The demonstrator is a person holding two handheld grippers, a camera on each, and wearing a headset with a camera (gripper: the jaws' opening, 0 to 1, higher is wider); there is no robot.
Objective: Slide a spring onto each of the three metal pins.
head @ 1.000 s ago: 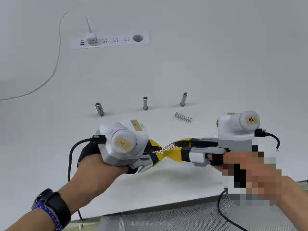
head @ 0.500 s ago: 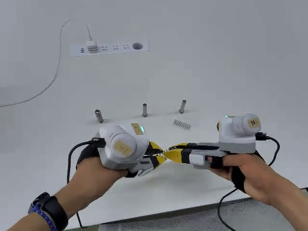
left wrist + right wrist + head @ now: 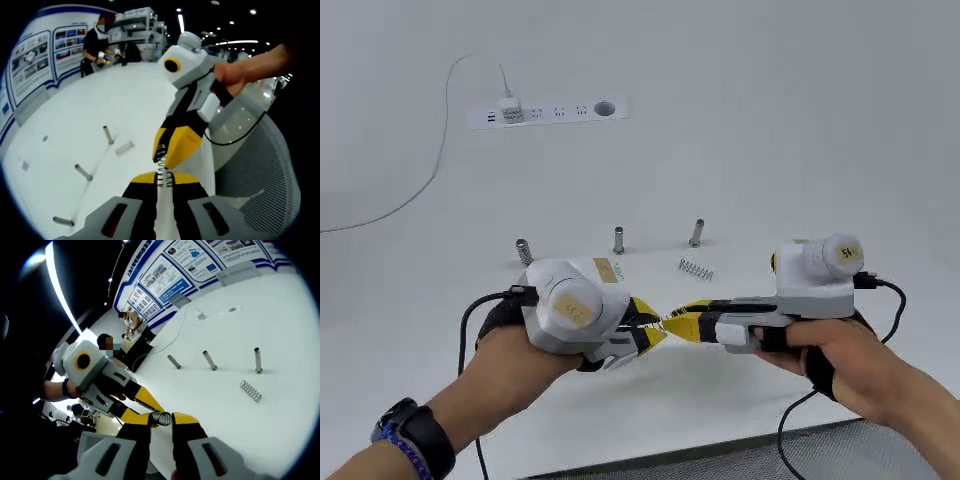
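Note:
A small spring (image 3: 668, 318) (image 3: 161, 169) spans between my two grippers above the table's front. In the left gripper view, my left gripper (image 3: 653, 332) (image 3: 162, 180) is shut on its near end. My right gripper (image 3: 682, 322) (image 3: 161, 420) is shut on the other end, and the coil's end (image 3: 161, 418) shows between its yellow jaws. Behind stand three metal pins. The left pin (image 3: 524, 251) (image 3: 173, 361) wears a spring. The middle pin (image 3: 618, 239) (image 3: 209, 360) and the right pin (image 3: 696, 232) (image 3: 257, 360) are bare. A loose spring (image 3: 696, 269) (image 3: 250, 390) lies flat near the right pin.
A white power strip (image 3: 548, 112) with a plug and a cable lies at the back of the white table (image 3: 770, 180). The table's front edge (image 3: 720, 448) runs just below the hands. Other people stand far off in the gripper views.
Both grippers stay together with the spring between them. The head view has shifted slightly; the pins and the loose spring have not moved.

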